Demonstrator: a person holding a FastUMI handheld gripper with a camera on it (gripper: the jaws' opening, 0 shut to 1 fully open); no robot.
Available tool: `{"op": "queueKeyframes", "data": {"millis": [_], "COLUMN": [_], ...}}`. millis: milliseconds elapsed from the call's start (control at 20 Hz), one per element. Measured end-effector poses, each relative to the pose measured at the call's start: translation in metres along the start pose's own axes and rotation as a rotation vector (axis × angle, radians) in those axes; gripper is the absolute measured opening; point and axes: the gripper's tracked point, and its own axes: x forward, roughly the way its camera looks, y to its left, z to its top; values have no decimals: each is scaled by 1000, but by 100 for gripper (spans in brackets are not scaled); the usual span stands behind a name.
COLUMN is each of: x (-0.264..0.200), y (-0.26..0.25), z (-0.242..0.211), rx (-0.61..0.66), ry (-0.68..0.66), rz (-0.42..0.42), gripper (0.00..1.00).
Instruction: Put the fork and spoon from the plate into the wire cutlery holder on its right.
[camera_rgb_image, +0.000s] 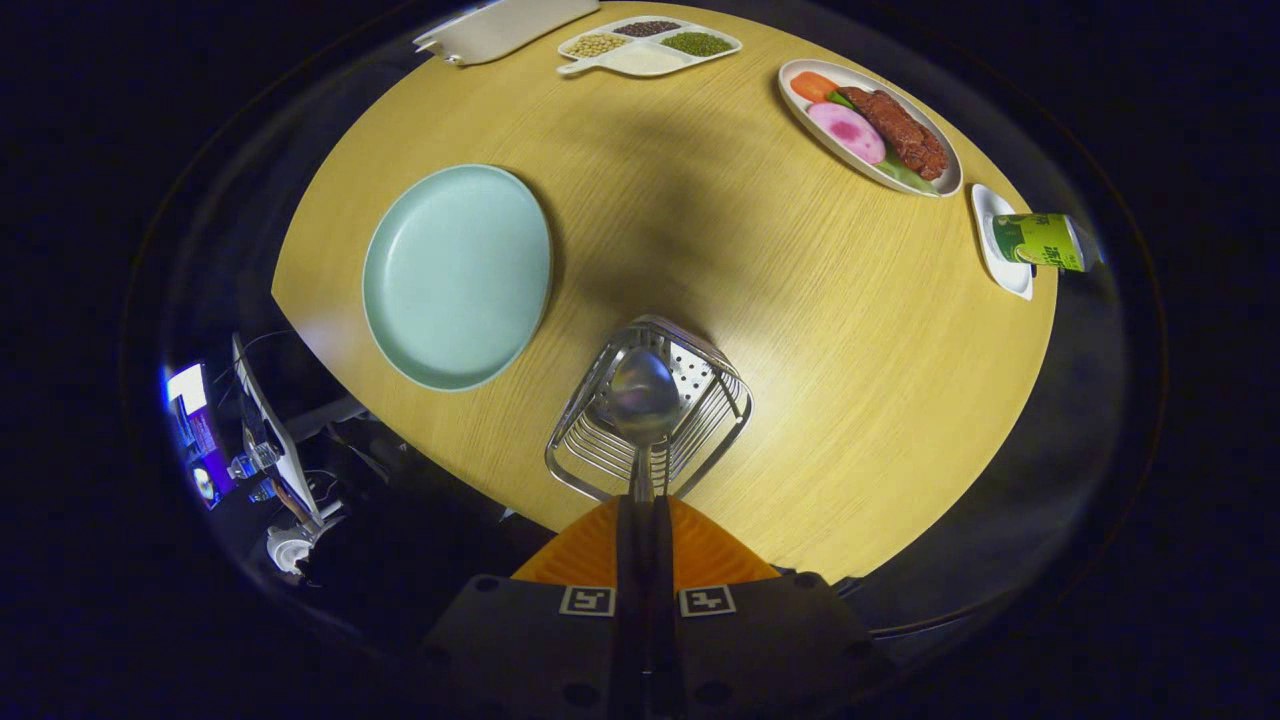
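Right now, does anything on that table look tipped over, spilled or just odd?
One thing: the green can lies on its side across a small white dish, past the food plate. Otherwise tidy: the gripper holds a spoon over the wire holder; the blue plate is bare.

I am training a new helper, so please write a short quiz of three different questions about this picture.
1. True or false: the gripper holds the spoon by its handle.
2. What is the spoon's bowl above? A) the plate B) the wire holder C) the can
3. Fill in: the plate lies to the ____ of the wire holder.

Key: 1 true; 2 B; 3 left.
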Motion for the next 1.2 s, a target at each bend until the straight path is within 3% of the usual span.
{"op": "queueKeyframes", "data": {"millis": [350, 500, 600, 700, 850, 1000, 1100, 1200], "x": [5, 1, -8, -22, -51, -88, -112, -136], "y": [-4, 1, 5, 5, 9, 5, -2, -4], "z": [10, 23, 27, 26, 31, 40, 41, 37], "rx": [2, 37, 41, 48, 97, 139, 160, 187], "ry": [52, -7, -57, -117, -281, -522, -674, -806], "rz": [20, 76, 124, 154, 217, 240, 214, 192], "gripper": [9, 10, 21, 46, 59, 61, 79, 85]}}
